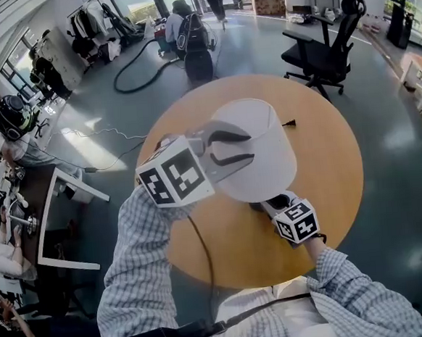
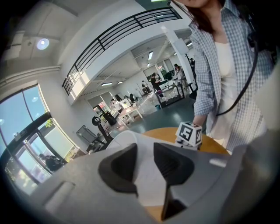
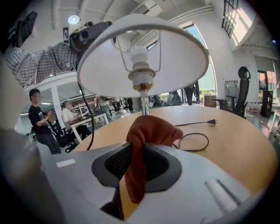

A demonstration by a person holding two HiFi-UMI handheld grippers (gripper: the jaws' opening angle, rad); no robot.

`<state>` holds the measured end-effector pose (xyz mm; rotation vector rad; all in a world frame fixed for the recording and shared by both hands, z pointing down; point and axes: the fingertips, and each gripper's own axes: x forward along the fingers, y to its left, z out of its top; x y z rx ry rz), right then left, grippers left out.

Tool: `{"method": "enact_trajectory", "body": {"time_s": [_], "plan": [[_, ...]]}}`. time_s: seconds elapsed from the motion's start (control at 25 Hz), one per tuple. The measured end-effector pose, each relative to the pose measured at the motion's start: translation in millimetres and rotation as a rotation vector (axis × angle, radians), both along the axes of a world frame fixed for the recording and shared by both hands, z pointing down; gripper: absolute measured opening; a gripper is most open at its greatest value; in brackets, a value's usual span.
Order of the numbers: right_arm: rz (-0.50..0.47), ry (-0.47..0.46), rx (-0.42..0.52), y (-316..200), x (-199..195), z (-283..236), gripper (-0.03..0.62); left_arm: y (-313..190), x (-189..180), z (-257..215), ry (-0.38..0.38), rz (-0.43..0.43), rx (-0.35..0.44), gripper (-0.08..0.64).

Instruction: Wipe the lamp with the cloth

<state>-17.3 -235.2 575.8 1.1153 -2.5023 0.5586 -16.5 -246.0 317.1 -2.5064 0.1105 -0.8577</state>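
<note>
While clamping cloth in right claw, facing lamp stem, shade upper centre. Pinching shade rim with left claw.

No word, brand name or number is showing clearly enough to read in any view. The only printed signs are black-and-white square patterns: they are sitting on the faces of the left marker cube, just behind the jaws of the left gripper, and of the right marker cube, just behind the right gripper. These patterns are showing coded blocks rather than letters, though one on the right marker cube is loosely resembling a 5.
</note>
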Motion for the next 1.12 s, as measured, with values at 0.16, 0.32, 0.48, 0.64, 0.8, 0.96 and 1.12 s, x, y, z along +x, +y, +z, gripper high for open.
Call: {"method": "enact_trajectory", "body": {"time_s": [0.16,0.32,0.48,0.64,0.8,0.96,1.12], "plan": [[-0.038,0.056,-0.087,20,2,34,0.080,8,4,2,-0.009,0.014,0.016,0.120],[-0.015,0.030,-0.108,33,15,34,0.080,14,7,2,-0.014,0.012,0.040,0.120],[0.018,0.036,-0.073,46,51,21,0.080,21,11,3,-0.018,0.004,0.065,0.120],[0.088,0.038,-0.030,50,104,1,0.080,29,18,7,-0.030,0.011,0.086,0.120],[0.159,0.078,0.011,46,151,-17,0.080,39,25,9,-0.048,0.029,0.106,0.121],[0.162,0.177,0.016,49,168,-16,0.080,51,23,12,-0.062,0.039,0.122,0.120],[0.121,0.242,-0.066,61,152,22,0.080,63,24,17,-0.064,0.036,0.132,0.118]]}}
